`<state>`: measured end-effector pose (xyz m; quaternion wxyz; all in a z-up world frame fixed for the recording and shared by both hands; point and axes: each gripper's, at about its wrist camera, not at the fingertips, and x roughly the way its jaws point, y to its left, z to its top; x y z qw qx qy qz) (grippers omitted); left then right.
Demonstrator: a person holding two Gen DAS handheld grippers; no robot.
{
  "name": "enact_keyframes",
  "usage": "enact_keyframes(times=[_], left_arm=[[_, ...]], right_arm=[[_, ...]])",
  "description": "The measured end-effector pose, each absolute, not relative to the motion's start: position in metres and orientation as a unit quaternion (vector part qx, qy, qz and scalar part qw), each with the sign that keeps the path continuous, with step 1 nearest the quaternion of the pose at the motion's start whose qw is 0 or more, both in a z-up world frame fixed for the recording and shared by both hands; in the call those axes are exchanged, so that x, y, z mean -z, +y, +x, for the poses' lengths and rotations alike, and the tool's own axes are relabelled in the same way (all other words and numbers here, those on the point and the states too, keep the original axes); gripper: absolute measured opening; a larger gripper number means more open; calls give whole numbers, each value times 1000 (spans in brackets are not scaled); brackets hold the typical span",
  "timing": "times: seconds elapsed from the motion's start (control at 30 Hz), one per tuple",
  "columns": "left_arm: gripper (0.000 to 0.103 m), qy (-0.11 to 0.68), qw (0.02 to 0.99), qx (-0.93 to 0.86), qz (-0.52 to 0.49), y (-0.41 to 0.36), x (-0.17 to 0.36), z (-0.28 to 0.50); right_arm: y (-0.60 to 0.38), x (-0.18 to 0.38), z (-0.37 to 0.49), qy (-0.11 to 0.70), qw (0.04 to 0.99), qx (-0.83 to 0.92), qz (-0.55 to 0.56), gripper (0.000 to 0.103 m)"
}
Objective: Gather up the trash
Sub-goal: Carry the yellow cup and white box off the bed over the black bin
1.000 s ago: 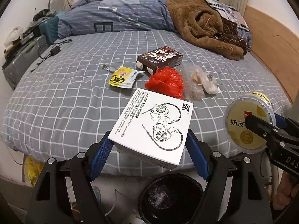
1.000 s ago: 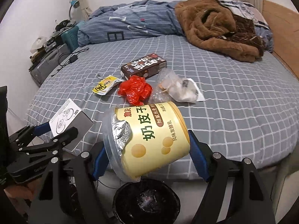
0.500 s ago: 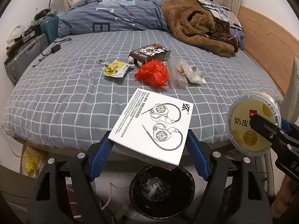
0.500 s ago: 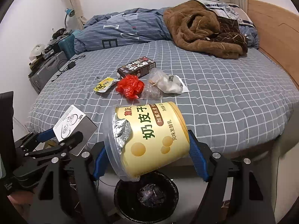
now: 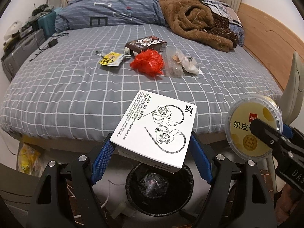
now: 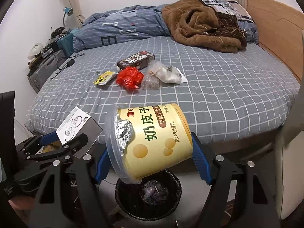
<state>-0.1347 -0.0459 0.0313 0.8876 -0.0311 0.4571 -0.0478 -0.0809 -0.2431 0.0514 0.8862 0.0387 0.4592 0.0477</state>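
My left gripper (image 5: 152, 152) is shut on a white earphone box (image 5: 155, 129) and holds it above the black trash bin (image 5: 159, 188) on the floor. My right gripper (image 6: 150, 159) is shut on a yellow yogurt tub (image 6: 152, 140) with torn foil, also above the bin (image 6: 148, 191). On the grey checked bed (image 5: 76, 95) lie a yellow wrapper (image 5: 111, 58), a red plastic bag (image 5: 149, 62), a brown carton (image 5: 145, 44) and a clear plastic bag (image 5: 181, 63).
A brown blanket (image 5: 195, 22) and a blue duvet (image 5: 114, 11) lie at the far end. A suitcase (image 5: 19, 47) and clutter stand at the left. A wooden bed frame (image 5: 269, 43) runs along the right. A chair (image 5: 292, 87) stands at the right.
Both grippers have pulled back from the bed and risen, still holding their items. The bin now shows fully beneath them.
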Motion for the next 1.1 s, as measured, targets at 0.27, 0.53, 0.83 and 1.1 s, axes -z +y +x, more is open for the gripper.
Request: enact_keyframes(times=[0.27,0.53,0.83,1.1], left_arm=[[76,474,876,84,-20,-58,-9,-133],[76,489,868,82,-24,-64,20,-139],[76,508,859,42,-40,-51,48,-142],[76,528,848,4,-47,-32,73,-146]], right_arm=[[-252,-24,-92,484,873,-16,53,70],[-251,9,-95,508,860,-24,48,70],[-240,45,-82,536,841,-65,41,70],[-231,77,-72,563,821,-91,33,70]])
